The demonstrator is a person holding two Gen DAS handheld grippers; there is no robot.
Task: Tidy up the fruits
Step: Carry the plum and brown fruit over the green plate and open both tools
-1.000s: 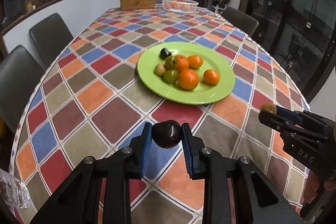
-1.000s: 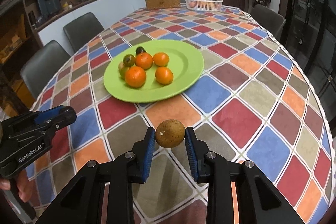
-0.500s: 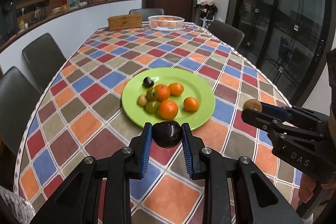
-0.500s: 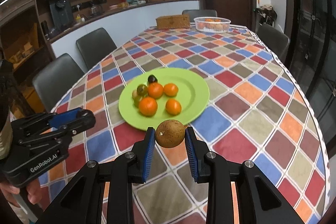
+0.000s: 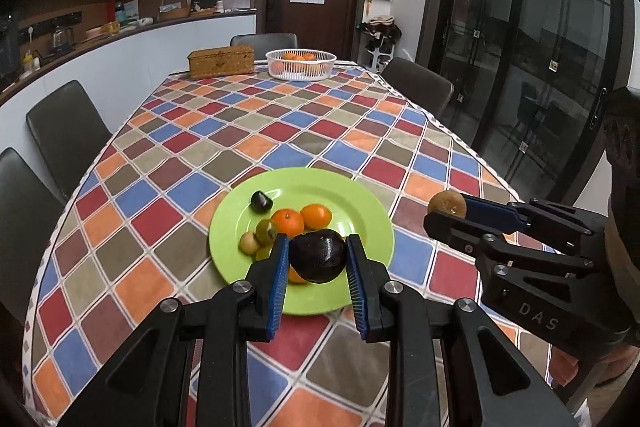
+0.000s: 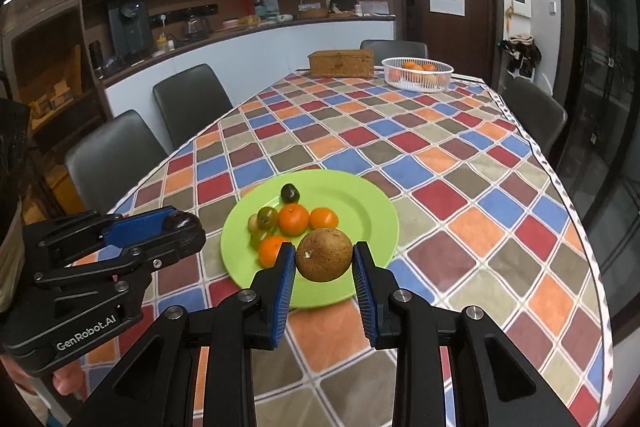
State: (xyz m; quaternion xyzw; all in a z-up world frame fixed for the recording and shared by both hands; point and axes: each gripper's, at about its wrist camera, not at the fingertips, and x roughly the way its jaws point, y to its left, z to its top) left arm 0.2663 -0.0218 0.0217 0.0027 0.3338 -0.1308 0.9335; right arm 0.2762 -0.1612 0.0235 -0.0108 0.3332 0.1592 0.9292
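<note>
Left wrist: the left gripper clenches a dark fruit above the plate — the plate lies straight ahead and below, its right half bare.

Right wrist: the right gripper grips a brown fruit over the plate's near rim — open tabletop to the right, the basket far off.
</note>
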